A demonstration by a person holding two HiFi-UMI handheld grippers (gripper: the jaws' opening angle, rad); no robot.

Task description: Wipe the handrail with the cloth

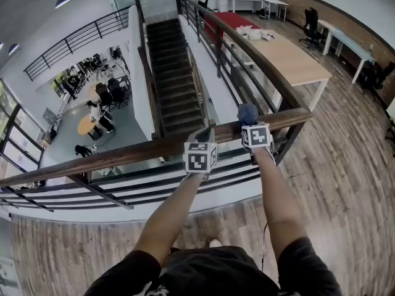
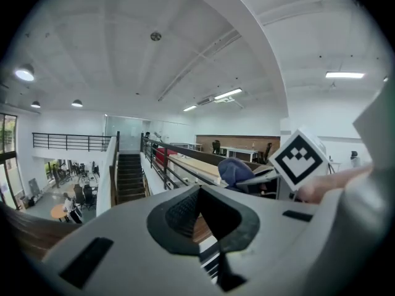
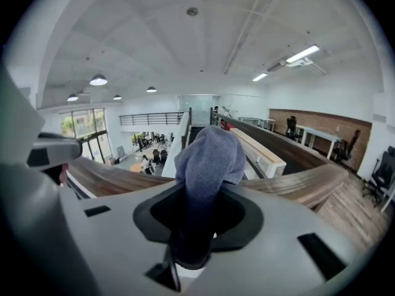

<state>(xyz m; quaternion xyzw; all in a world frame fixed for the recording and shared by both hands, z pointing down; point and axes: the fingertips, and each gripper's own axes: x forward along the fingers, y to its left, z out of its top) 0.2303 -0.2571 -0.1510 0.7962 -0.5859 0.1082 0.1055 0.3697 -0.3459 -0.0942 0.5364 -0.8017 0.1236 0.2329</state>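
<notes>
R gripper [image 3: 205,190] is clamped on the blue cloth [image 3: 208,153] — the wad bulges up out of the jaws, right at the wooden handrail [image 1: 123,153], a little short of the corner where it meets the side rail [image 1: 247,60]. Can't tell whether the cloth is actually pressing on the wood. L gripper [image 2: 199,193] has its jaws together w/ nothing between them, and sits just beside the other one on the person's left, also at the rail. The rail's long axis runs across the person, left to right (sloping down to the far left in the head view). Most of its length lies left of the cloth — so the stroke prob. means dragging the R gripper leftward along that axis, w/ the L gripper in its path.
</notes>
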